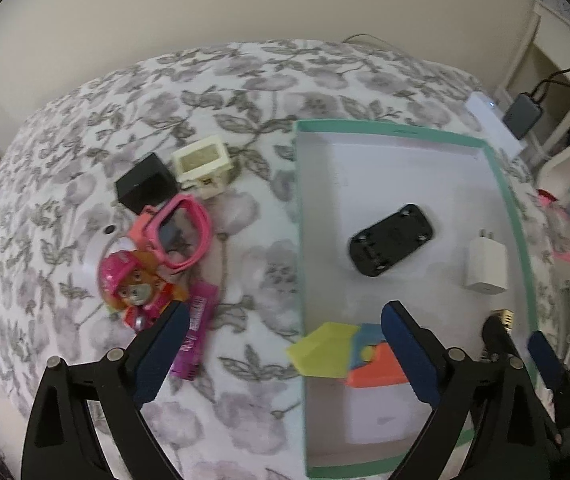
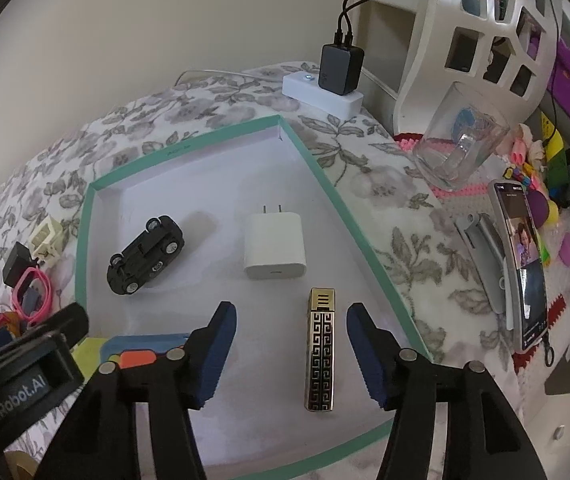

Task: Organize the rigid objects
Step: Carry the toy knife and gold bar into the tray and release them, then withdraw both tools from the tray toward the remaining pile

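Note:
A teal-rimmed white box lid lies on the flowered cloth. In it lie an upturned black toy car, a white charger, a gold-and-black lighter and a yellow, blue and orange toy. My right gripper is open, its fingers either side of the lighter and apart from it. My left gripper is open and empty above the box's left wall. Left of the box lie a pink pup figure, pink goggles, a magenta bar, a black cube and a cream block.
A white power strip with a black adapter sits behind the box. At the right stand a clear glass, a phone on a stand, a white basket and small colourful toys.

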A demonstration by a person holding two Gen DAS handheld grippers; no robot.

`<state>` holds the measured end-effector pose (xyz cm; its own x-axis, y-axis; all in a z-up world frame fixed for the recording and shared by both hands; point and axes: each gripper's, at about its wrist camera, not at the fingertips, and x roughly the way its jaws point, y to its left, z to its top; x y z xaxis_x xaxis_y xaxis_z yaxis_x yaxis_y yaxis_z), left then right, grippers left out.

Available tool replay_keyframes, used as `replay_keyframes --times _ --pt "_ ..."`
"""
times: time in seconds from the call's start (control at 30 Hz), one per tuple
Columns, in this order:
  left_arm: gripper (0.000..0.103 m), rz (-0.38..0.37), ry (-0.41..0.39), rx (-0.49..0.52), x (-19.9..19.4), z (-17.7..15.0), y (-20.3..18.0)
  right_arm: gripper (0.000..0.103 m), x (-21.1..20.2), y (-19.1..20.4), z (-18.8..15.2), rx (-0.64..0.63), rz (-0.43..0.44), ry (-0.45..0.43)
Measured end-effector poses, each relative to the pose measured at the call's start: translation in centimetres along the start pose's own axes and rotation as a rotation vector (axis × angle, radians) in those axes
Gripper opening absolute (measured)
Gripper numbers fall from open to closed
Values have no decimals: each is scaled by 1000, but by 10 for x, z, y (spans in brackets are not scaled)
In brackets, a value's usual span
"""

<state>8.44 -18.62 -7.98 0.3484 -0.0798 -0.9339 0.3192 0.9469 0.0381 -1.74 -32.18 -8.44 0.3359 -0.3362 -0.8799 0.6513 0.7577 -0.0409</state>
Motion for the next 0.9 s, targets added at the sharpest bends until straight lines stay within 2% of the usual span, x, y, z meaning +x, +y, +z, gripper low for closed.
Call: replay_keyframes --times 0.33,0.5,0.9 --pt "97 64 -13 -38 0 1 12 87 6 3 -3 5 46 14" --pt "97 78 -16 -44 0 2 14 103 7 5 -4 -1 53 12" --pt "97 93 -27 -69 -3 4 21 103 7 11 -5 -19 87 6"
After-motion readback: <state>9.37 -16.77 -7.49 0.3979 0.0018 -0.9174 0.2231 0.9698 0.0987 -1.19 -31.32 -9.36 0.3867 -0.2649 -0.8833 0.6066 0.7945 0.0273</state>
